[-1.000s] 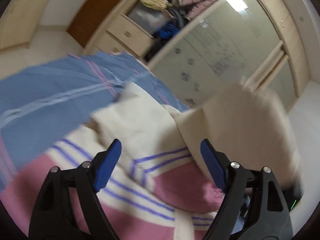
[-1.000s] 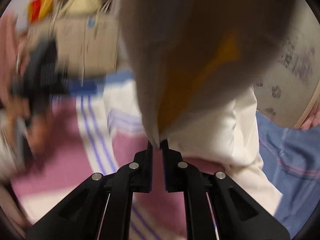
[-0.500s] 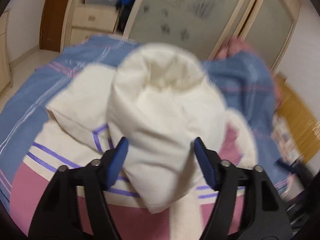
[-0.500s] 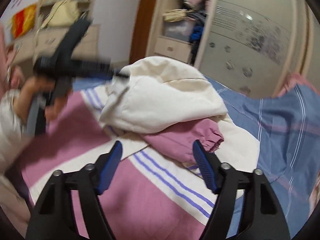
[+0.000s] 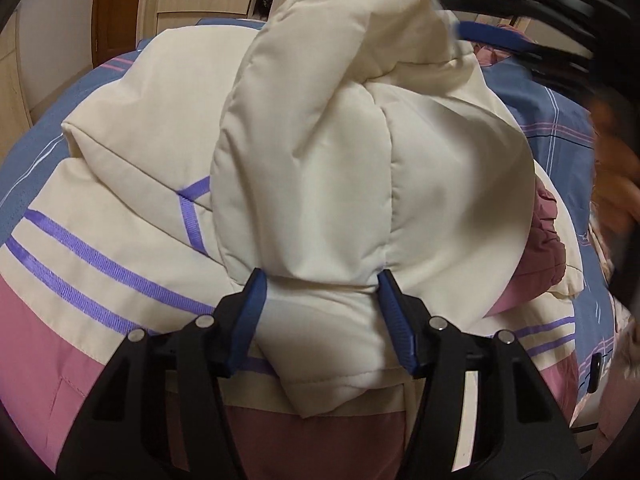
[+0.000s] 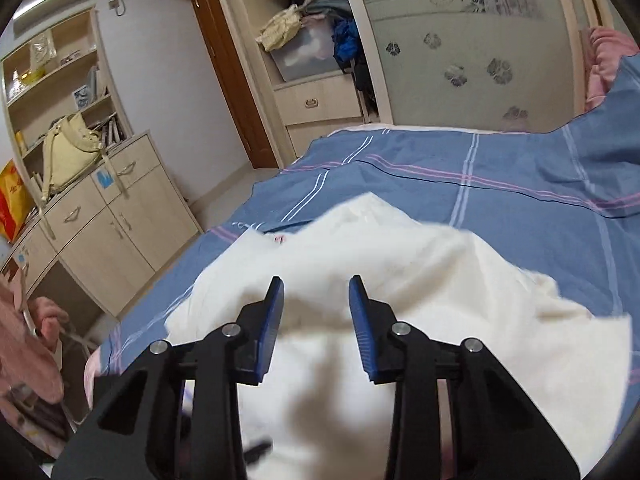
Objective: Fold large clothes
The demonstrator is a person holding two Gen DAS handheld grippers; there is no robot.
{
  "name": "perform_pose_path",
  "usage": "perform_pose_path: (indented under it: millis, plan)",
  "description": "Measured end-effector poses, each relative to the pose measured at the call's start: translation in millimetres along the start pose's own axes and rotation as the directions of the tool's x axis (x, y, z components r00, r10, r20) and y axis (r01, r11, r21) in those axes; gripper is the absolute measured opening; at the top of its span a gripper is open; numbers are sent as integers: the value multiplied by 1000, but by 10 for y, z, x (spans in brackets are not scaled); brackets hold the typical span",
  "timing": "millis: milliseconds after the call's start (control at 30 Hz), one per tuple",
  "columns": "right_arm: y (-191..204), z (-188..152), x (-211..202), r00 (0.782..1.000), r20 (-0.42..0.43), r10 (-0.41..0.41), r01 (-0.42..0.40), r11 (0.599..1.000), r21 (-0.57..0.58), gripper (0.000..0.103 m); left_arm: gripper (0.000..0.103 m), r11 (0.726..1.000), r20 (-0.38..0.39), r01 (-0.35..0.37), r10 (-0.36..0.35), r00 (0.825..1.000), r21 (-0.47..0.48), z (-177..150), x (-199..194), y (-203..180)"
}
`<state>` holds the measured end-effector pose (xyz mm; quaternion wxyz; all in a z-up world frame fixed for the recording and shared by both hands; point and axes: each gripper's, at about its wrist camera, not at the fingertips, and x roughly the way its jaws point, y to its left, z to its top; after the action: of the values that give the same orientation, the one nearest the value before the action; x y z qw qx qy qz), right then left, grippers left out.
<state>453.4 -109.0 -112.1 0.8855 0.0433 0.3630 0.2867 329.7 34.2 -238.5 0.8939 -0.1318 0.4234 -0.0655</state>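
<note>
The cream, pink and purple-striped padded jacket [image 5: 120, 264] lies spread on the bed's blue checked cover [image 6: 500, 184], with its cream hood [image 5: 340, 152] flopped forward over the body and a dusty-pink sleeve cuff [image 5: 544, 240] poking out at the right edge; the left tool [image 5: 322, 312] has its blue pads [image 5: 250, 312] set on either side of the hood's bunched lower end, pressing into the padding without having drawn together, so it reads as a loose bracket rather than a firm pinch; the right tool [image 6: 316, 320] hangs released above the cream cloth, its two pads apart with nothing between them, and it shows as a dark blur at the top right of the left wrist view; the chief risk, as I judge it, is that the puffy, slippery fill squeezes out of the left pads when the hood is pulled, so it springs back and the fold is lost; a deep bite might also catch the body layer beneath the hood and drag the whole jacket out of square; the loose cuff may get trapped under the hood and leave a lump; with both tools close over the same patch they could knock together, and much of the right wrist view is too blurred to judge how near the cloth is
</note>
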Motion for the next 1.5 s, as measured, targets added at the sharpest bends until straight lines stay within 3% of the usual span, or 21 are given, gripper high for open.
perform_pose_path:
  millis: [100, 133, 200, 367, 467, 533, 700, 833, 933, 1067, 1133, 1167, 1267, 1333, 1433, 1500]
  plan:
    - [-68, -16, 711, 986, -155, -61, 71, 996, 59, 35, 58, 1000, 2, 11, -11, 1000, -5, 19, 7, 35]
    - [-58, -104, 942, 974, -187, -128, 134, 991, 17, 35, 58, 1000, 5, 14, -14, 1000, -5, 15, 4, 54]
    - [-12, -219, 1076, 970, -168, -179, 175, 984, -37, 35, 58, 1000, 7, 12, -12, 1000, 0, -6, 14, 64]
    - [-67, -148, 502, 994, -107, -39, 46, 997, 63, 34, 58, 1000, 12, 20, -20, 1000, -2, -41, -6, 43]
    - [40, -245, -101, 998, -43, -44, 44, 999, -11, 34, 58, 1000, 19, 29, -29, 999, -9, -87, -45, 96]
    - [82, -372, -287, 995, -67, -69, 65, 996, -59, 34, 58, 1000, 21, 30, -29, 999, -8, -82, -74, 139]
    - [-26, -857, 2, 950, -227, -216, 182, 970, -161, 34, 58, 1000, 22, 18, -18, 1000, 3, -109, -74, 112]
    - [-187, -924, 241, 960, -213, -184, 171, 982, -76, 35, 58, 1000, 25, 0, 0, 1000, 16, -122, -68, 64]
    - [-148, -891, 232, 957, -215, -197, 184, 980, -76, 34, 58, 1000, 26, 4, -5, 1000, 13, -124, -70, 61]
    - [-57, -762, -247, 980, -131, -150, 140, 987, -78, 36, 58, 1000, 35, 18, -19, 999, 5, -139, -88, 62]
    - [-29, -788, -446, 985, -104, -140, 132, 988, -83, 48, 58, 1000, 39, 24, -24, 999, 2, -145, -91, 83]
    - [-42, -816, -477, 982, -118, -150, 141, 986, -84, 53, 58, 1000, 40, 26, -26, 999, 1, -146, -92, 85]
    - [-167, -1006, -260, 956, -213, -201, 181, 977, -112, 52, 59, 1000, 41, 26, -26, 999, 4, -159, -91, 90]
    - [-184, -1123, -161, 951, -215, -221, 195, 971, -136, 52, 59, 999, 43, 38, -38, 998, -2, -148, -126, 121]
    - [-90, -1037, -400, 970, -153, -190, 169, 976, -137, 52, 59, 999, 76, 35, -35, 997, 11, -132, -401, 108]
    - [-83, -932, -644, 990, -70, -120, 113, 989, -100, 52, 64, 997, 157, 25, -36, 987, 70, -82, -663, 14]
